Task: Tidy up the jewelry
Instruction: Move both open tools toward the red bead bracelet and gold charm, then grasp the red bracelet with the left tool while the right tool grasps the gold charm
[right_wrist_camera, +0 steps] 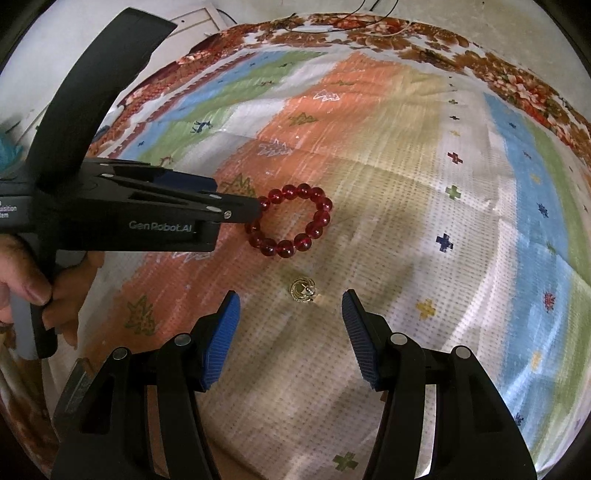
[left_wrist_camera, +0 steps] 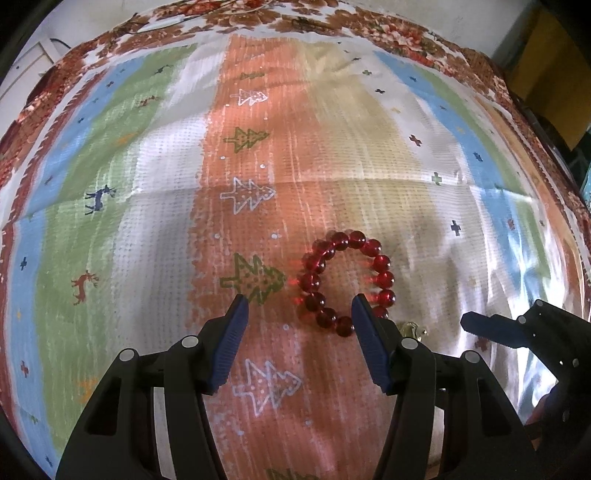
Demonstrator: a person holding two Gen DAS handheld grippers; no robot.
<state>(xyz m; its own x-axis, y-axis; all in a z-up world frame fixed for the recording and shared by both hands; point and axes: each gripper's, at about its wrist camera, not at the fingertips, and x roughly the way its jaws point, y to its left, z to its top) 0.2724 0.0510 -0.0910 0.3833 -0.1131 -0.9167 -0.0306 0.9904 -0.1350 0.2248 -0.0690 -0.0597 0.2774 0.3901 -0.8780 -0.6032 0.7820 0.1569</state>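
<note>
A red bead bracelet (left_wrist_camera: 347, 280) lies flat on the striped cloth (left_wrist_camera: 258, 184). My left gripper (left_wrist_camera: 299, 306) is open, its fingers astride the bracelet's near edge, the right finger inside the ring. In the right wrist view the bracelet (right_wrist_camera: 291, 221) lies ahead and the left gripper (right_wrist_camera: 255, 210) reaches its left side. A small gold earring (right_wrist_camera: 303, 291) lies just ahead of my open right gripper (right_wrist_camera: 290, 302), between the fingertips. It peeks out beside the left gripper's right finger in the left wrist view (left_wrist_camera: 412, 328). The right gripper (left_wrist_camera: 476, 325) enters there at lower right.
The patterned cloth (right_wrist_camera: 406, 166) covers the whole table, with a floral border (right_wrist_camera: 517, 81) at the far edge. A wall and white cabinet (right_wrist_camera: 192, 22) stand behind. A hand (right_wrist_camera: 26, 288) holds the left gripper's handle.
</note>
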